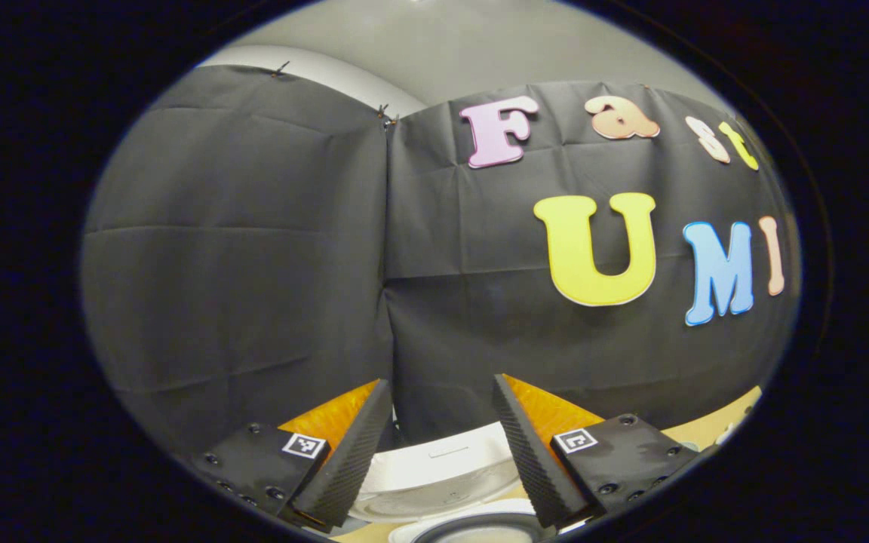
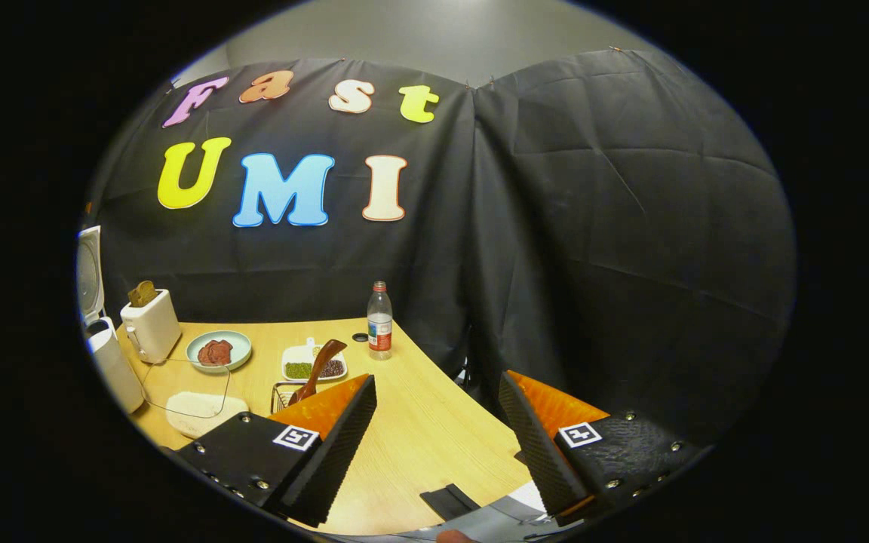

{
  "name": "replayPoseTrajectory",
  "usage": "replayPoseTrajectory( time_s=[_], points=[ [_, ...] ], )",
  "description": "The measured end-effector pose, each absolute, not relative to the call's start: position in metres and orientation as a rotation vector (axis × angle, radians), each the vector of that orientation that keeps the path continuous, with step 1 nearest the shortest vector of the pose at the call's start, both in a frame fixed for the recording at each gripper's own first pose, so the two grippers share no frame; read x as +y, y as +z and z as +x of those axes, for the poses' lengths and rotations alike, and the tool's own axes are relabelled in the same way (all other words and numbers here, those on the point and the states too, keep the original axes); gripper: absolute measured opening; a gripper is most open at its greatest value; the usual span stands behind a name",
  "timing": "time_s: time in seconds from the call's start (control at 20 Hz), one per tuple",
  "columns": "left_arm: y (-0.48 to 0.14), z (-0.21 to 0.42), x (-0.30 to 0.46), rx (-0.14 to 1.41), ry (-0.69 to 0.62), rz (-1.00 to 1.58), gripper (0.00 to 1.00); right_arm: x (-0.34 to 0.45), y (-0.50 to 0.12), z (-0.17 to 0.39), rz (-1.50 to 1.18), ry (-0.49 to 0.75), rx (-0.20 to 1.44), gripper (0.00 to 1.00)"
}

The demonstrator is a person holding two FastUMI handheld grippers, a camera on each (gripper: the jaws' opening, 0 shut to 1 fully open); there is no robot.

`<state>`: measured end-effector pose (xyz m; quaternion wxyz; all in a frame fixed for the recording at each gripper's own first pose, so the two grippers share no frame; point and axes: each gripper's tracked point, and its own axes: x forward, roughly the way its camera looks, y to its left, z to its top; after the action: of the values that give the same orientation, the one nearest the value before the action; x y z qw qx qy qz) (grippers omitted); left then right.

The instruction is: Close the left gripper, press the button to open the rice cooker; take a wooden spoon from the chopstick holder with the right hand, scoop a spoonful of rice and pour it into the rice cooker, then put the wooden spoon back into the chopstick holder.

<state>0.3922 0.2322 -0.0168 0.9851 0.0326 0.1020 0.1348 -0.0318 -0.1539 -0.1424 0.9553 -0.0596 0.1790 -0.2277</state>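
Observation:
My left gripper (image 1: pixel 440 386) is open with nothing between its fingers, and it hangs just above the white rice cooker (image 1: pixel 442 471). The cooker's lid stands up and the dark pot rim (image 1: pixel 480 528) shows at the bottom edge. In the right gripper view the same rice cooker (image 2: pixel 110 362) stands at the far left of the table with its lid (image 2: pixel 90 275) raised. A brown wooden spoon (image 2: pixel 321 366) stands in the wire chopstick holder (image 2: pixel 282 392), just behind my left finger. A glass bowl of white rice (image 2: pixel 194 403) sits between the holder and the cooker. My right gripper (image 2: pixel 438 388) is open, empty and above the table.
On the wooden table (image 2: pixel 419 437) are a white toaster (image 2: pixel 151 326) with bread, a plate of red slices (image 2: pixel 218 351), a white dish of beans (image 2: pixel 314 367) and a water bottle (image 2: pixel 379 320). A flat black object (image 2: pixel 449 501) lies at the near edge.

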Motion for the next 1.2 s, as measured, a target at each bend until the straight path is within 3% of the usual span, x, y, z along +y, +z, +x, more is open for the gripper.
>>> replayPoseTrajectory(
  time_s=[0.1,0.25,0.45,1.2],
  points=[
    [-0.022,0.405,0.24,0.201,0.308,0.067,0.89,-0.16,-0.143,-0.043,-0.133,-0.481,0.373,1.0],
    [-0.036,0.414,0.243,0.226,0.323,0.07,0.99,-0.165,-0.143,-0.053,-0.127,-0.499,0.383,0.99],
    [-0.064,0.42,0.247,0.322,0.346,-0.014,0.94,-0.163,-0.141,-0.053,-0.148,-0.487,0.386,0.99],
    [-0.074,0.357,0.195,0.338,0.314,-0.031,0.94,-0.135,-0.136,0.001,-0.106,-0.277,0.334,0.99]
  ],
)
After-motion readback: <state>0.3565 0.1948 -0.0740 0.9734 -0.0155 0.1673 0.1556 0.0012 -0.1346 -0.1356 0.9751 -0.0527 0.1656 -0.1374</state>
